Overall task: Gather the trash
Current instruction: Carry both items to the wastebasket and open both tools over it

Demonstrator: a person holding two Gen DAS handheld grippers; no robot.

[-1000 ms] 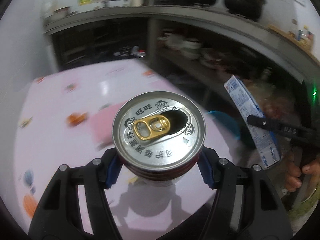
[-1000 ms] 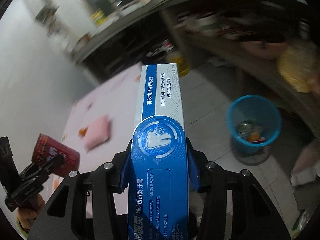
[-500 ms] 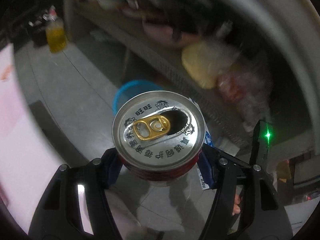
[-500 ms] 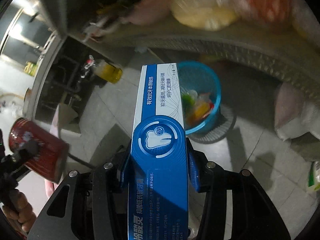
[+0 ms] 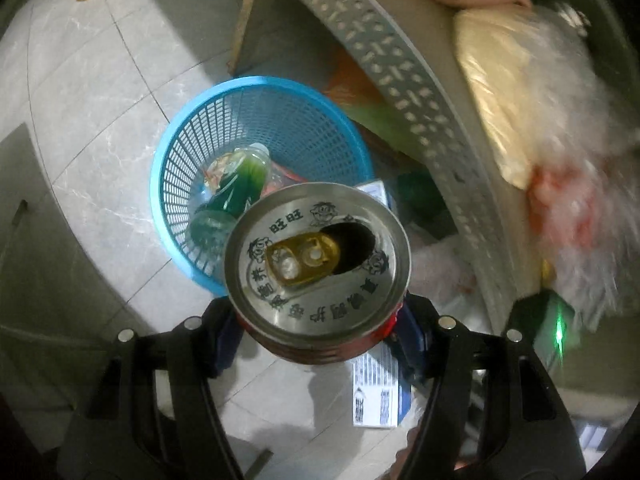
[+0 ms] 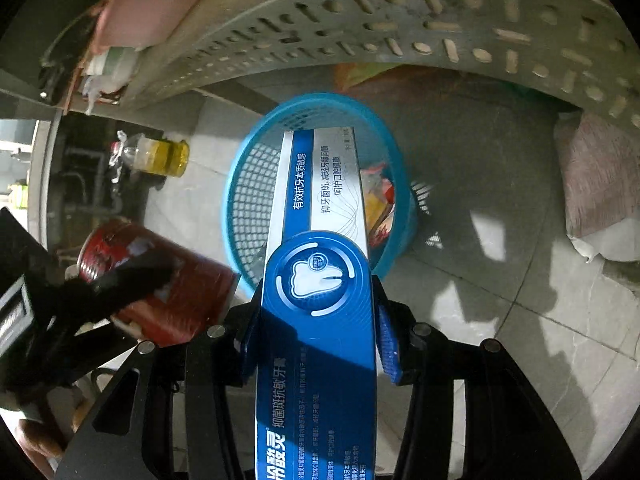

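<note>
Left gripper [image 5: 318,320]: it squeezed the red can [image 5: 318,264] from both sides, and the blue pads touched the can's wall.
Red can: its silver top faced the camera, with the gold pull tab bent back and the hole open. In the right wrist view the can [image 6: 160,280] hung just to the left of the basket.
Right gripper [image 6: 318,312]: it held the blue and white toothpaste box [image 6: 320,264] tight between its blue pads.
Toothpaste box: it was long, and its far end stuck out over the basket's open top.
Basket [image 5: 192,168]: blue plastic with a net wall, standing on the floor under both grippers. A green bottle [image 5: 236,184] and some bright wrappers lay inside.
Floor [image 5: 96,92]: pale grey tiles.
Shelf rail [image 5: 404,80]: grey, with many small holes, just behind the basket.
Yellow bottle [image 6: 164,156]: it stood on the floor, well apart from the basket.
</note>
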